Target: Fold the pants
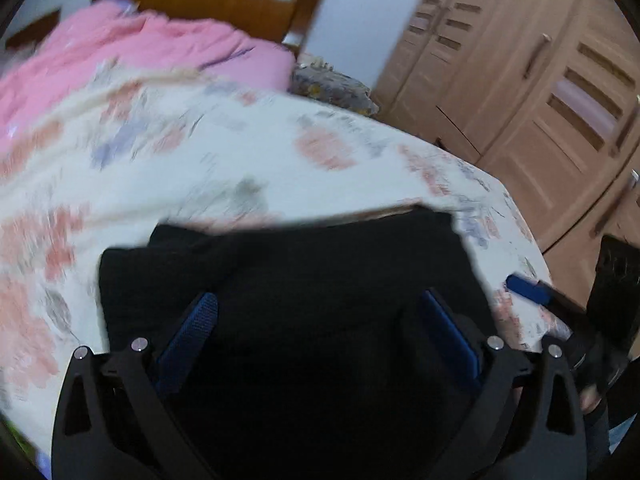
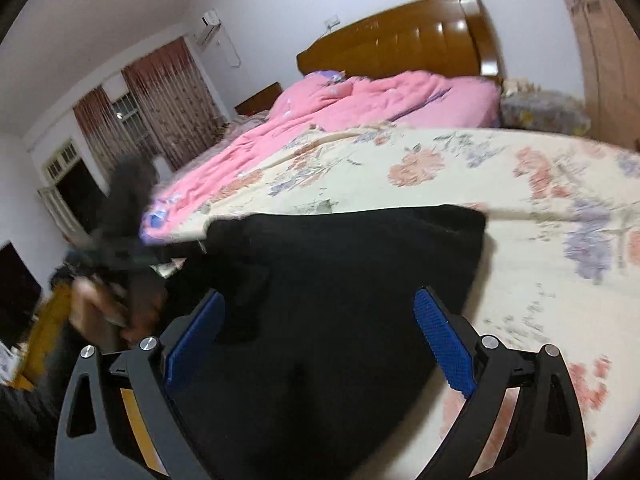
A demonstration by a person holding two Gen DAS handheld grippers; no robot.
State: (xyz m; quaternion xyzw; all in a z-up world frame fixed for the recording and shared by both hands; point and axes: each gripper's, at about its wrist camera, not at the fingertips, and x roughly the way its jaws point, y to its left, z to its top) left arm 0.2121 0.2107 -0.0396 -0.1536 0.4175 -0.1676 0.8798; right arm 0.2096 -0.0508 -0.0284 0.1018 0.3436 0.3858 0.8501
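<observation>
We note 2 sets of tongs, both with jaws spread wide and nothing between the blue pads. The left tongs hang above the black pants, which lie bunched in a folded heap at the near edge of the bed. The right tongs hang over the same pants; we see no pad pressing the cloth in either view.

Only the left wrist view shows the right tongs from outside, 1 blue pad beside the right edge of the pants, and the wooden wardrobe beyond the bed's corner. Only the right wrist view shows a blurred hand at the left edge of the pants with a dark blurred shape above it; we cannot tell what that is.

Farther off, both views show the floral bedsheet, the pink quilt and the brown headboard. The right wrist view alone shows the curtained window and the wall air conditioner.
</observation>
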